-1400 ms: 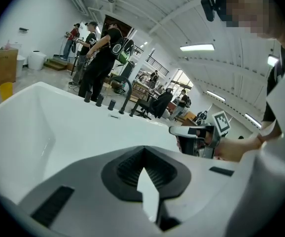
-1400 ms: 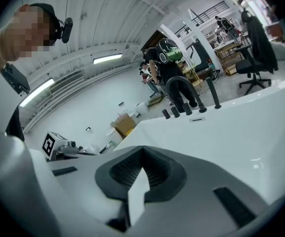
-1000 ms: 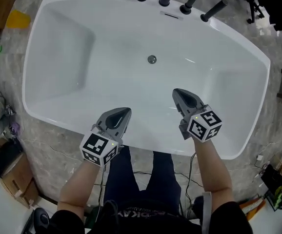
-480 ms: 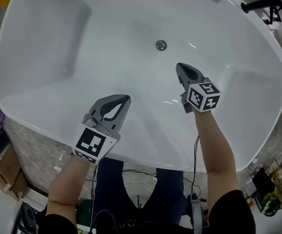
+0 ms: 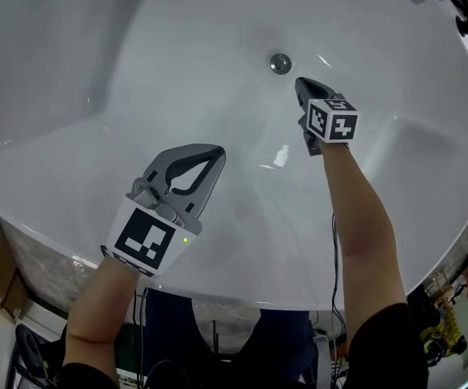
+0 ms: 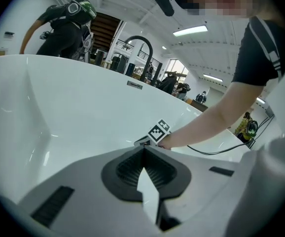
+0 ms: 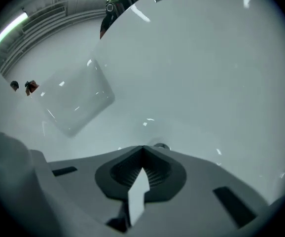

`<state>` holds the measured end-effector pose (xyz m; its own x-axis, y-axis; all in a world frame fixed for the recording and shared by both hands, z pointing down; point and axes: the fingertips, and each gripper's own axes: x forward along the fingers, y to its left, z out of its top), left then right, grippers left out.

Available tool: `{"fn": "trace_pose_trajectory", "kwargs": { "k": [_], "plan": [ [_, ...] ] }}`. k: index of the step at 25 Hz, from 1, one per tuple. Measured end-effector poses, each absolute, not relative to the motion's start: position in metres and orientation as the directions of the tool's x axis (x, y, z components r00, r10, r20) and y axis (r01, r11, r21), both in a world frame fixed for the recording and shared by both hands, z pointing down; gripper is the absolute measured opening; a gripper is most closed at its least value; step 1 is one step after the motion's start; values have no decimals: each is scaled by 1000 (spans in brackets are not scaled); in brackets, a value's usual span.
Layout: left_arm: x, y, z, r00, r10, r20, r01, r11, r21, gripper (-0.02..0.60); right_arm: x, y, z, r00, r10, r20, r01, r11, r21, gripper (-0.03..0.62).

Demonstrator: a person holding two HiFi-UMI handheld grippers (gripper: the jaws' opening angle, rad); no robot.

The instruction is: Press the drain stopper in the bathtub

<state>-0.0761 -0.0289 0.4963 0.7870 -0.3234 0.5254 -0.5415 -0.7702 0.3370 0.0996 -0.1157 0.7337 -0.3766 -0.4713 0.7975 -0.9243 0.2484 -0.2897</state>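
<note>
One drain stopper [image 5: 280, 63] just beyond right gripper [image 5: 301, 83] jaws

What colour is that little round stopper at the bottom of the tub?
The stopper is shiny silver, set in a white tub; clearest in the head view.

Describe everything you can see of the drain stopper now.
The drain stopper is a small round disc, shiny metal by its look, set flat in the white floor of the bathtub. Nothing touches it: the right gripper, jaws together, points at it from close by, with bare tub between. In the right gripper view only its edge peeks past the jaw tips. Whether it is raised or pressed cannot be told.
</note>
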Motion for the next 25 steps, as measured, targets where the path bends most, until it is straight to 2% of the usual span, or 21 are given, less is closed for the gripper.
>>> {"fn": "trace_pose_trajectory", "kwargs": {
  "k": [4,10,16,20,25],
  "plan": [
    [-71,-31,492,806,-314,502,-537,-743,399,6,100,-126,765,-359,-443,821,-928,258,-267,12],
    [-72,-32,500,765,-319,560,-601,-667,441,6,94,-143,817,-326,-381,865,-926,311,-213,12],
    [-68,-25,513,775,-248,581,-589,-618,521,6,97,-155,857,-287,-333,898,-932,312,-182,12],
    [-66,-18,520,771,-204,604,-569,-645,509,6,96,-160,871,-262,-301,917,-930,333,-157,12],
    [-67,-21,517,771,-217,599,-585,-615,529,6,93,-159,880,-267,-284,921,-929,329,-168,12]
  ]
}}
